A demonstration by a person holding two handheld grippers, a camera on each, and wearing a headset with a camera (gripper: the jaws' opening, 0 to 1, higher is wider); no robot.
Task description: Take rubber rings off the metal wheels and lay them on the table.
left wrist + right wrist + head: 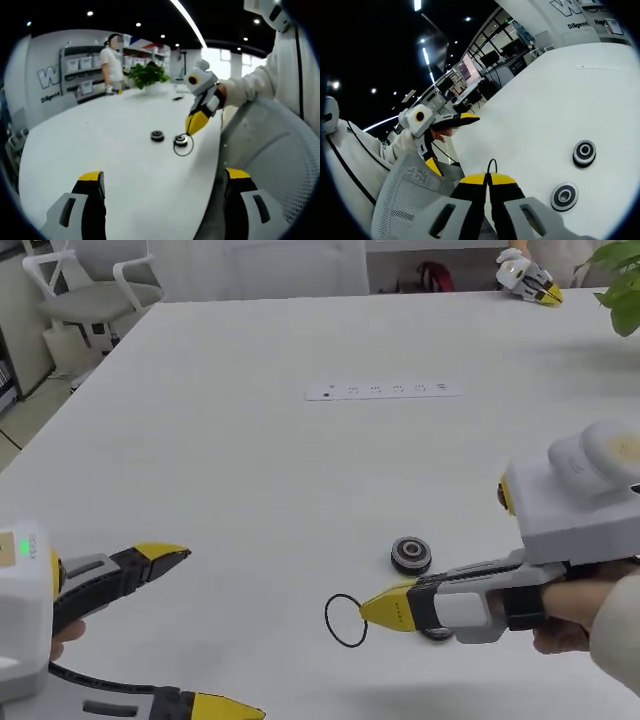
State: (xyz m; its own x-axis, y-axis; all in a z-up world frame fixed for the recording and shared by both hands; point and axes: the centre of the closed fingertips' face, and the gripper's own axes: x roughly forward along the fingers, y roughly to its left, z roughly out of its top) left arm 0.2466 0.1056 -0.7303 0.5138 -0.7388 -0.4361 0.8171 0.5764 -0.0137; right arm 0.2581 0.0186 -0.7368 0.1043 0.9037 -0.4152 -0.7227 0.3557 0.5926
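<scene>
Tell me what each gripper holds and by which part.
The right gripper pinches the black rubber ring at one spot on its rim, the loop sticking out past the fingers. The left gripper is open, holding nothing.

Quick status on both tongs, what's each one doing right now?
Left tongs: open, empty.
Right tongs: shut on a rubber ring.

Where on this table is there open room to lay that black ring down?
The broad bare stretch between the power strip and the left tool is free, as is the table beyond the strip. It is crowded around the right tool, which holds the ring beside two metal wheels.
</scene>
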